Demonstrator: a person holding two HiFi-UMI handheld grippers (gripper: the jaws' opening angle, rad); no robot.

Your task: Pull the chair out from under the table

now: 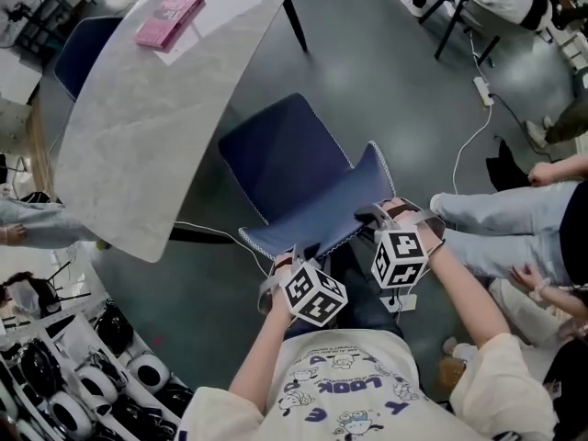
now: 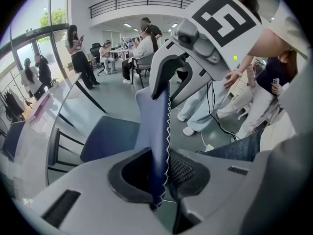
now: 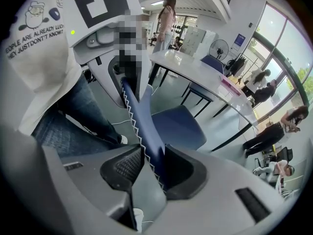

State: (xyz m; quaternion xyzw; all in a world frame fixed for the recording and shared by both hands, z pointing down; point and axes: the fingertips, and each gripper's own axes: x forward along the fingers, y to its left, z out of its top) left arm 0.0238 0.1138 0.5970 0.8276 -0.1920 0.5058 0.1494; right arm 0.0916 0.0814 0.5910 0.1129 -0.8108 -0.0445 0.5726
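Note:
A dark blue chair [image 1: 280, 159] with white zigzag stitching stands clear of the grey marble table [image 1: 138, 127], its seat beside the table's edge. My left gripper [image 1: 285, 263] is shut on the left end of the chair's backrest top [image 1: 312, 219]. My right gripper [image 1: 386, 211] is shut on the right end. In the left gripper view the backrest edge [image 2: 160, 131] runs up between the pads, with the right gripper [image 2: 168, 84] clamped further along it. The right gripper view shows the backrest [image 3: 144, 126] pinched between its pads and the seat [image 3: 178, 126] beyond.
A pink book [image 1: 170, 19] lies on the table. Another blue chair [image 1: 83, 49] stands at the table's far side. A seated person's legs [image 1: 496, 223] are close on the right, with a white cable and power strip [image 1: 482, 90] on the floor. Helmets and gear [image 1: 101, 375] sit lower left.

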